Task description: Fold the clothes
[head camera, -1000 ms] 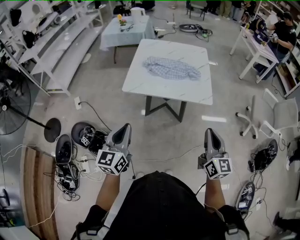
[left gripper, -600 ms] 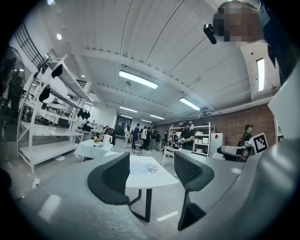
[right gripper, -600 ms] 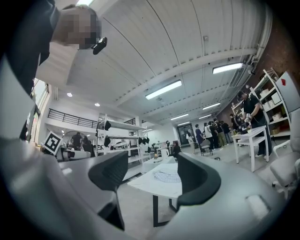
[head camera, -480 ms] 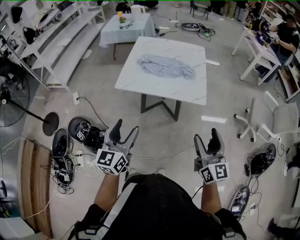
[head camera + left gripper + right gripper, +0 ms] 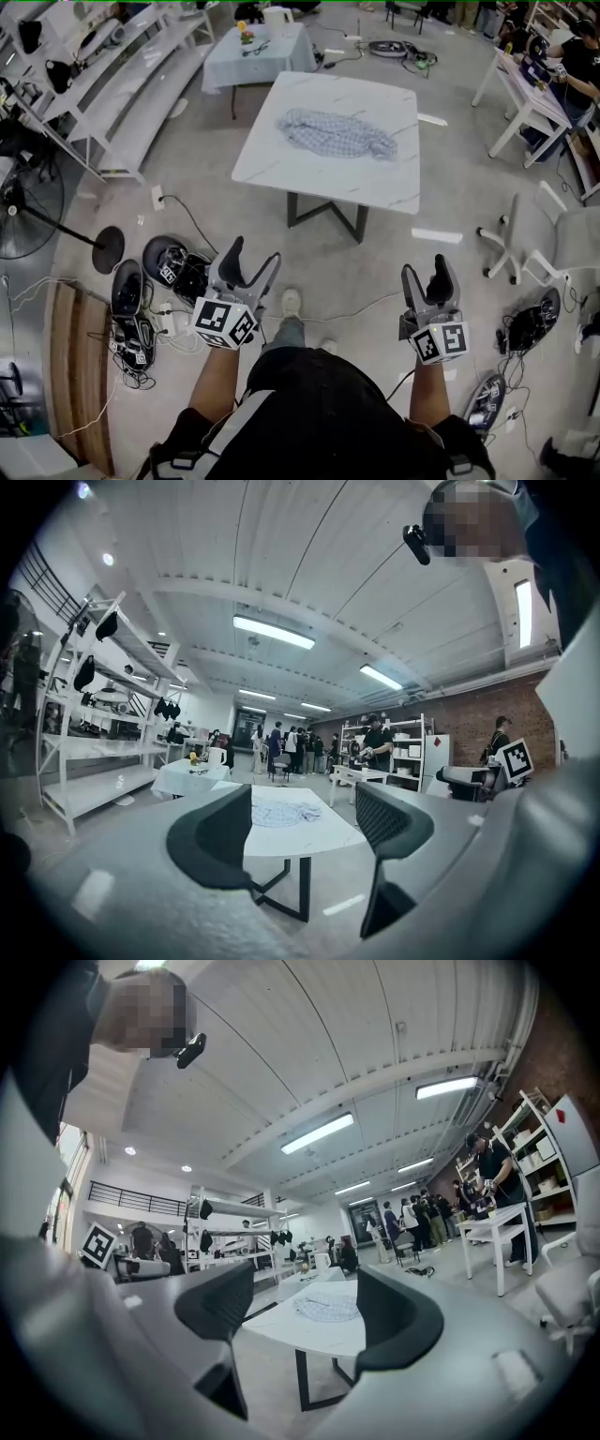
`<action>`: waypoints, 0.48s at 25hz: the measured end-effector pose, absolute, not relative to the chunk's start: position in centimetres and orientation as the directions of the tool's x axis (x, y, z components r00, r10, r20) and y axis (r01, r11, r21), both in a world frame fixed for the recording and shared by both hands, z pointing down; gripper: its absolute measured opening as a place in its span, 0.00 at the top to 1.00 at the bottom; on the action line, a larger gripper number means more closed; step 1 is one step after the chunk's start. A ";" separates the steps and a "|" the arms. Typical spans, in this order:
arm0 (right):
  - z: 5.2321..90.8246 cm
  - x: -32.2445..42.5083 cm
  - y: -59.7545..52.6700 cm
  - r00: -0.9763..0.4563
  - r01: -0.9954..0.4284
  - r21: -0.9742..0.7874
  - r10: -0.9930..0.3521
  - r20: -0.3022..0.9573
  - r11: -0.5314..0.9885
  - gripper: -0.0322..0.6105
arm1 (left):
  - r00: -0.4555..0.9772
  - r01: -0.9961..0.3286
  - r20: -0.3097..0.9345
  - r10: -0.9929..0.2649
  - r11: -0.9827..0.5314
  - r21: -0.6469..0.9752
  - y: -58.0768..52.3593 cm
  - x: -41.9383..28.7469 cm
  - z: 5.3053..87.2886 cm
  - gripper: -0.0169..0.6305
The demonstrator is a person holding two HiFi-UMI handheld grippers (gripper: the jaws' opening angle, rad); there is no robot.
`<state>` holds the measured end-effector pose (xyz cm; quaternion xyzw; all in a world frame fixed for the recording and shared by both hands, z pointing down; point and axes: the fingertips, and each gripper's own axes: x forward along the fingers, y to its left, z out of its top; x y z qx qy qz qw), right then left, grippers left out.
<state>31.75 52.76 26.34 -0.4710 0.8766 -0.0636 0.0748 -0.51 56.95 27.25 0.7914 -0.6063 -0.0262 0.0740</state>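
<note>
Lying on tabletop [image 5: 309, 169]: crumpled clothes [image 5: 337, 133].
Gripper views only: ceiling lights [image 5: 274, 632].
Head view only: floor cables [image 5: 187, 220].
Left tongs [image 5: 253, 253], right tongs [image 5: 427, 270]: level, just opened wide, empty.

There are two grippers — left gripper [image 5: 251, 255], right gripper [image 5: 427, 270] — one shirt [image 5: 336, 133], one marble table [image 5: 281, 164], one clothed table [image 5: 225, 66], one fan [image 5: 33, 202], one white chair [image 5: 562, 239].

table [image 5: 272, 155]: smooth white marbled top | garment [image 5: 337, 133]: crumpled checked cloth | floor [image 5: 202, 159]: matt grey concrete
</note>
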 end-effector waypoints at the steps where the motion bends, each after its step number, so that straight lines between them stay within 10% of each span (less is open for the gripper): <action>1: 26.3 31.4 51.9 -0.540 -0.820 -0.176 -0.838 -0.074 0.544 0.44 | 0.270 -0.954 0.044 -0.962 -0.261 0.147 55.9 -0.8 27.2 0.43; 12: 25.1 25.7 41.1 -0.485 -0.863 -0.121 -0.871 -0.081 0.491 0.44 | 0.337 -0.936 -0.010 -0.941 -0.336 0.103 42.9 -5.9 25.9 0.43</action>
